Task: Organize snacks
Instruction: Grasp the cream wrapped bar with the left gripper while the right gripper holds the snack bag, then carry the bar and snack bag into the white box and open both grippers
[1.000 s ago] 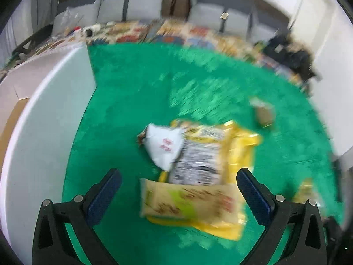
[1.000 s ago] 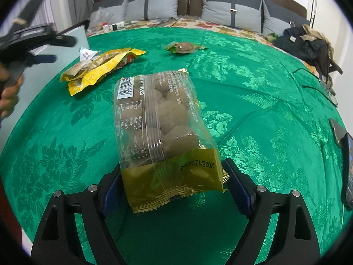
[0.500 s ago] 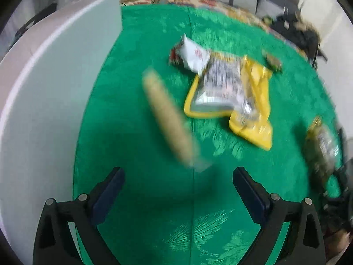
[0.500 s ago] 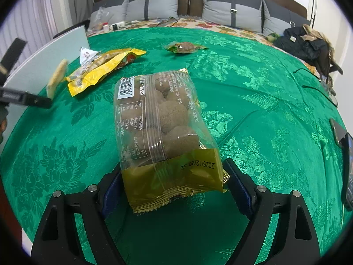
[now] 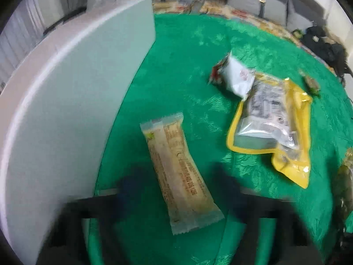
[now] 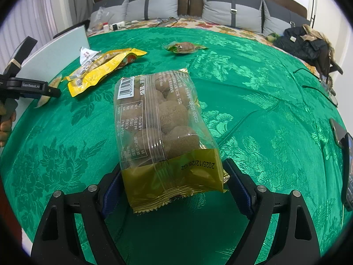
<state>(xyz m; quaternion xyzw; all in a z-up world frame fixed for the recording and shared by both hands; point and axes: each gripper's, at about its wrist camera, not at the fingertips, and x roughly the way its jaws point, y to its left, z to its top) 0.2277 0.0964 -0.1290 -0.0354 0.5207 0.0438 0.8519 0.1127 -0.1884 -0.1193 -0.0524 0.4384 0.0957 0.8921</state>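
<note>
green patterned cloth [image 6: 253,101] covers a wide bed, with grey pillows [image 6: 231,8] at the far headboard and a pale flat board [image 5: 72,114] standing along one edge.

taking the yellow pouch [image 5: 275,128] as the landmark: a small white packet [image 5: 237,78] lies touching its far end, a small green packet [image 6: 184,47] sits well apart beyond it, and the tan snack bar [image 5: 178,172] lies between the pouch and the board, nearer the camera.

the left gripper [image 5: 181,198] hangs over the bar's near half, its jaws closing with the bar between them. the blur hides the pads, so i cannot tell whether they press on the wrapper yet. in the right wrist view the bar seems tilted at that gripper's tip, perhaps just off the cloth.

the right gripper [image 6: 174,183] is clamped on the yellow end of a clear bag of brown balls [image 6: 158,119], held on the near side of the pouch.

to do this step well, i judge the left jaws should finish closing across the bar's width, near its middle and not on the thin crimped seal, so the slick wrapper does not slide out. lift straight before carrying it away, clear of the board, then lay it beside like packets.
</note>
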